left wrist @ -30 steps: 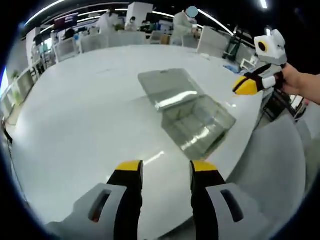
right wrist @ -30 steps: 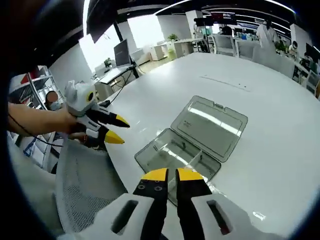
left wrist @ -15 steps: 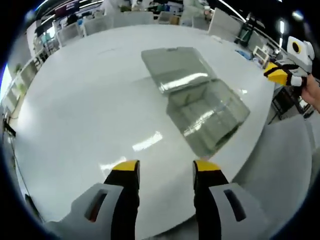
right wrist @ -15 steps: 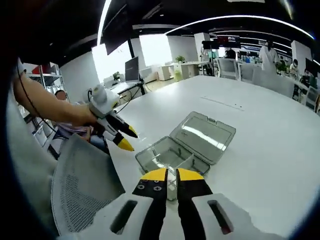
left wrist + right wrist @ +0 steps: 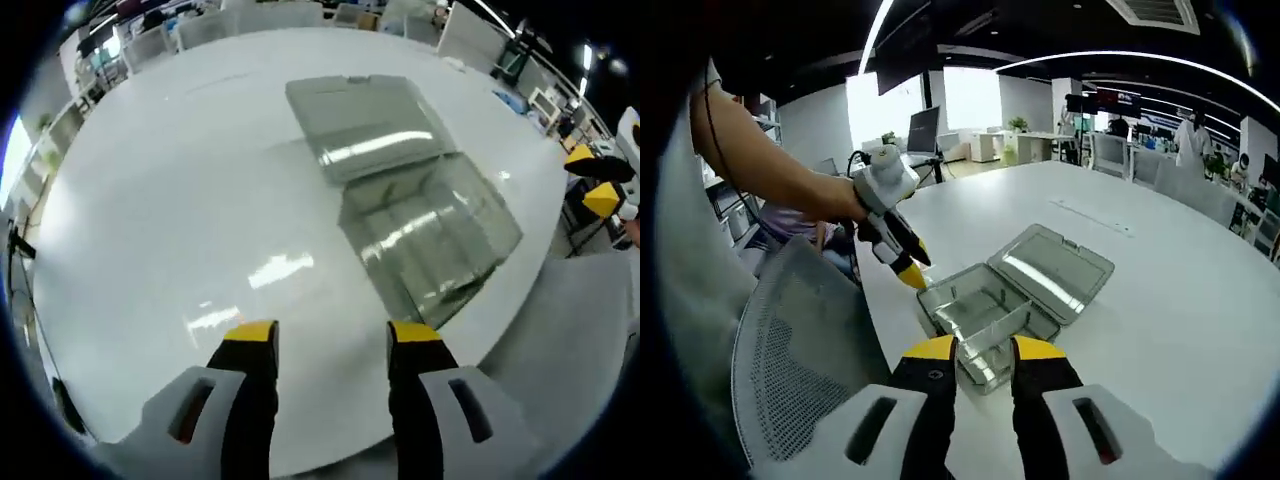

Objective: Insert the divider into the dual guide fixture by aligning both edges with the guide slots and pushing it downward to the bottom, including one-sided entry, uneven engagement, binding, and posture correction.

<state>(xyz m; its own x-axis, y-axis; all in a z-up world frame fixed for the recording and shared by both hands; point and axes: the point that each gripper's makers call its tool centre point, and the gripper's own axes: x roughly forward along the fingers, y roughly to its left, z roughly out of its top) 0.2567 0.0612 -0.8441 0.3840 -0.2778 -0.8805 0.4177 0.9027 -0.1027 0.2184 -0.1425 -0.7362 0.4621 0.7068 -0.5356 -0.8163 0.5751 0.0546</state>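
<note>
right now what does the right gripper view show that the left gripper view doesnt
Right gripper view alone: the person's forearm holding the left gripper near the box's corner, a mesh chair back, and the box's inner dividing wall.
Left gripper view alone: the left gripper's own open jaws over bare table, and the right gripper at the right edge.
Both: the clear plastic box, its lid laid open flat, on the white table.

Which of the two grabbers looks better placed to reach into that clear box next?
Likely the right gripper: its open jaws point at the clear box just ahead, while the left gripper sits off to the box's side.
</note>
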